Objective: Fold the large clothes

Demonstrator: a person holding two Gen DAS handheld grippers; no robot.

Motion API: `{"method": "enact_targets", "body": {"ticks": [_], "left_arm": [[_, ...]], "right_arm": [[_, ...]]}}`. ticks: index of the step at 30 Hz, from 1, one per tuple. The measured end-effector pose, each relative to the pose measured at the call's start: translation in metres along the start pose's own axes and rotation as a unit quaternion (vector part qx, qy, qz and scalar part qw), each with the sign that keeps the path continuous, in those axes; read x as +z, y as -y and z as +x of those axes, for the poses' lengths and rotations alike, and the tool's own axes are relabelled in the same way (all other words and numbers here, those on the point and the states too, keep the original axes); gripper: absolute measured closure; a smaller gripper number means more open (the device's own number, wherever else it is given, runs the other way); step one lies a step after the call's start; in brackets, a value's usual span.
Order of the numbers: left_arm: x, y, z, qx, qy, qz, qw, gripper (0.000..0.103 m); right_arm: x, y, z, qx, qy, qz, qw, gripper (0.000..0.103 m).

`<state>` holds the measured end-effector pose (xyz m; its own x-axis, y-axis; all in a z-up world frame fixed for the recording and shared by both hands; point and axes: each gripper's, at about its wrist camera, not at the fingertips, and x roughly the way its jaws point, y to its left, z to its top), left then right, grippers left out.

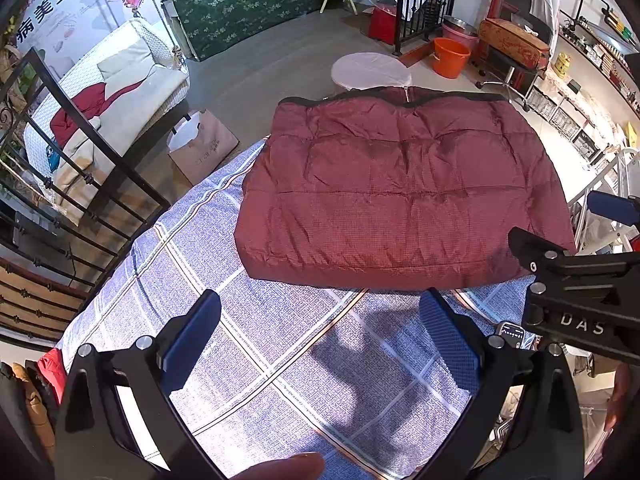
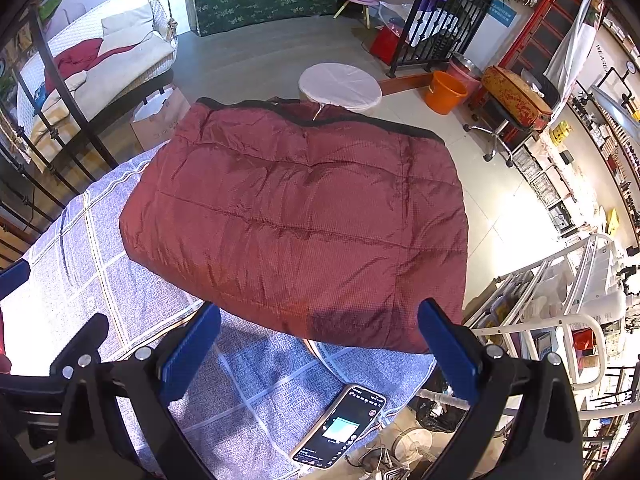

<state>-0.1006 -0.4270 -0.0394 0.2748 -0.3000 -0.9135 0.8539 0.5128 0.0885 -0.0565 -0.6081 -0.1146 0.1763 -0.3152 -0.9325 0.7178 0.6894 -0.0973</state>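
My left gripper (image 1: pixel 320 336) and right gripper (image 2: pixel 320 344) both gape wide and empty; the maroon padded jacket (image 2: pixel 296 216) lies folded at frame centre, so I should pinch its near hem evenly at both corners.

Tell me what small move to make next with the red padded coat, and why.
Probably bring both grippers forward to the coat's near edge. The red padded coat lies as a flat rectangle on the checked cloth, and both the left gripper and right gripper are open, empty and short of it, so another fold needs a grip first.
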Motion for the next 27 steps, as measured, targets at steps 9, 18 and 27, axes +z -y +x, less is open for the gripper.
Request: {"method": "enact_targets", "body": {"ticks": [9,18,27], "left_arm": [[0.001,-0.003,-0.004,0.004,0.009,-0.003,0.9999,0.005],[0.000,-0.006,-0.005,0.004,0.010,-0.004,0.9999,0.005],[-0.001,-0.010,-0.006,0.005,0.010,-0.012,0.9999,0.005]], "right_arm": [[-0.004,-0.001,-0.020,-0.023,0.052,0.001,0.998,0.006],[-0.007,-0.007,-0.030,-0.029,0.074,-0.003,0.997,0.006],[-0.010,-0.013,-0.035,-0.025,0.088,-0.008,0.996,0.006]]}}
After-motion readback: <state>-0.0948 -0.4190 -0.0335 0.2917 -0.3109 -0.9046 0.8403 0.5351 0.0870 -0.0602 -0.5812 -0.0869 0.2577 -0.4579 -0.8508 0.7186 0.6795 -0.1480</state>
